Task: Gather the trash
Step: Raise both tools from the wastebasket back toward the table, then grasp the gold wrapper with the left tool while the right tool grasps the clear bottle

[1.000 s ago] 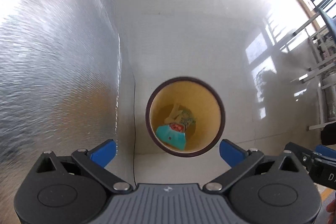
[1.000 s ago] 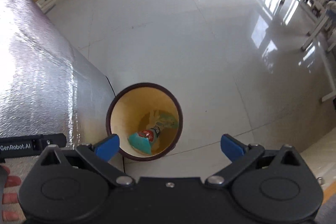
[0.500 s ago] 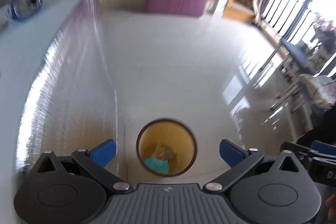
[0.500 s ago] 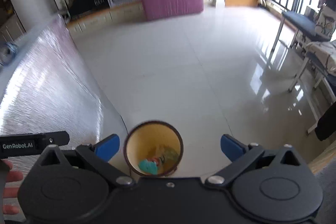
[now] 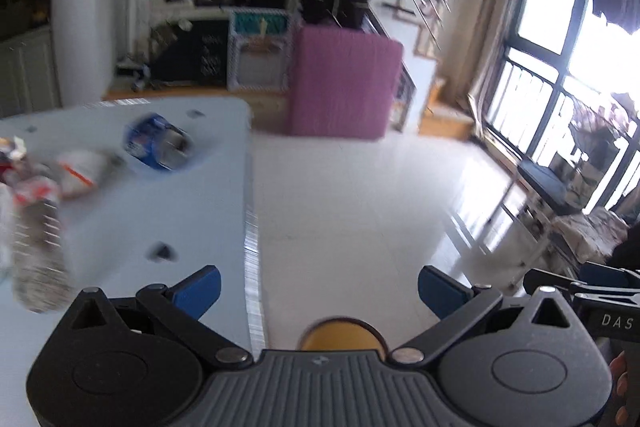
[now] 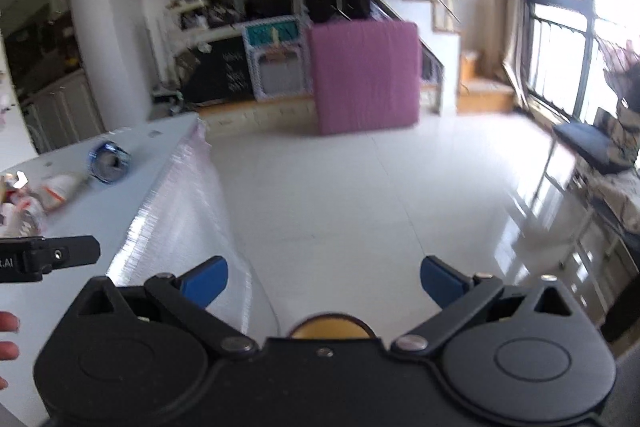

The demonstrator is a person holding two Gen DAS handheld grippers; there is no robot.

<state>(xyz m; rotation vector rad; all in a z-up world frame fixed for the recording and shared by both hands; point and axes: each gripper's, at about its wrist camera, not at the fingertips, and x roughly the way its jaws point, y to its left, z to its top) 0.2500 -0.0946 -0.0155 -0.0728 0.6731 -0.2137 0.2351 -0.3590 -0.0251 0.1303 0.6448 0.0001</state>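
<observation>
My left gripper is open and empty, held at the table's right edge. My right gripper is open and empty too, beside it. The round bin with a yellow inside stands on the floor below, mostly hidden behind the gripper body; its rim also shows in the right wrist view. On the pale blue table lie a blue can, a white wrapper and a clear plastic bottle. The can and wrapper also show in the right wrist view.
A pink folded mat stands on the far floor by shelves. Chairs and a bench line the windows at the right. The table's silvery side drops to the glossy white floor.
Both grippers have tilted up from looking down into the bin to looking across the room. The bin has slid to the bottom edge and the table top with trash has come into view.
</observation>
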